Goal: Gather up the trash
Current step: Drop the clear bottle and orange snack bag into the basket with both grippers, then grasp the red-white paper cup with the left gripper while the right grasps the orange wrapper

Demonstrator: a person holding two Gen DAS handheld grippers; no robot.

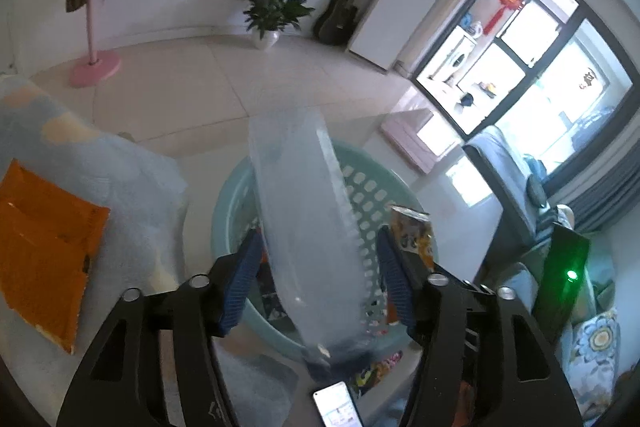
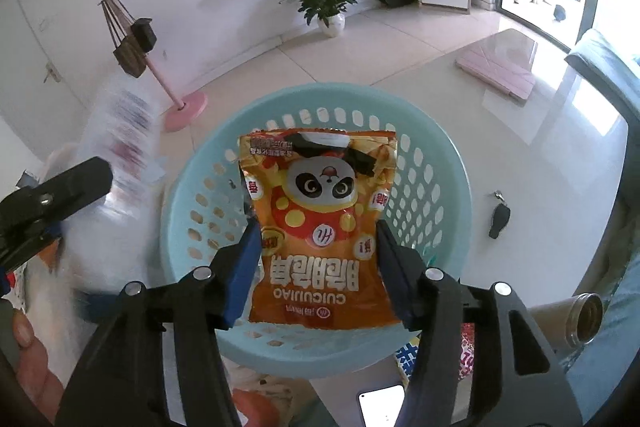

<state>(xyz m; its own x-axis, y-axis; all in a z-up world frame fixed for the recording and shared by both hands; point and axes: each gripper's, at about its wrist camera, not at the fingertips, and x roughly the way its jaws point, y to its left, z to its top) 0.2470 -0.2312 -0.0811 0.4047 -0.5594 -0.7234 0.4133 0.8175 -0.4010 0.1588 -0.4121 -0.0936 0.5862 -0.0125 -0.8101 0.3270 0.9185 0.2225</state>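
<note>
**A:** Start on the left. What's your left claw doing?

**B:** My left gripper (image 1: 319, 233) points down over the pale green basket (image 1: 228, 211). It has a clear plastic bag (image 1: 304, 227) hanging lengthwise between its jaws. They stand fairly wide. I can see basket holes between the bag and the right-hand pad, so nothing is pinching it. The bag's lower end already dips below the rim. I keep it over the middle so that, once loose, it should land inside and not on the blue blanket (image 1: 120, 163) beside the basket.

**A:** And the basket itself?

**B:** It sits straight below both claws, mouth up. I think I see some coloured wrappers at the bottom, but they're blurred. It's the collecting point, which is why both hands are over it together.

**A:** Now the right claw.

**B:** My right gripper (image 2: 317, 223) is over the same basket, with an orange panda snack packet (image 2: 320, 211) between its jaws. The packet faces me flat, with the print upside down. Its side edges run right along the blue pads (image 2: 244, 267). The jaws are about half apart. I can't tell whether they're squeezing the packet or only framing it.

**A:** Anything further right?

**B:** A key fob (image 2: 500, 221) and a metal flask (image 2: 586, 311) on the glossy table. I'd judge neither of them to be trash.
</note>
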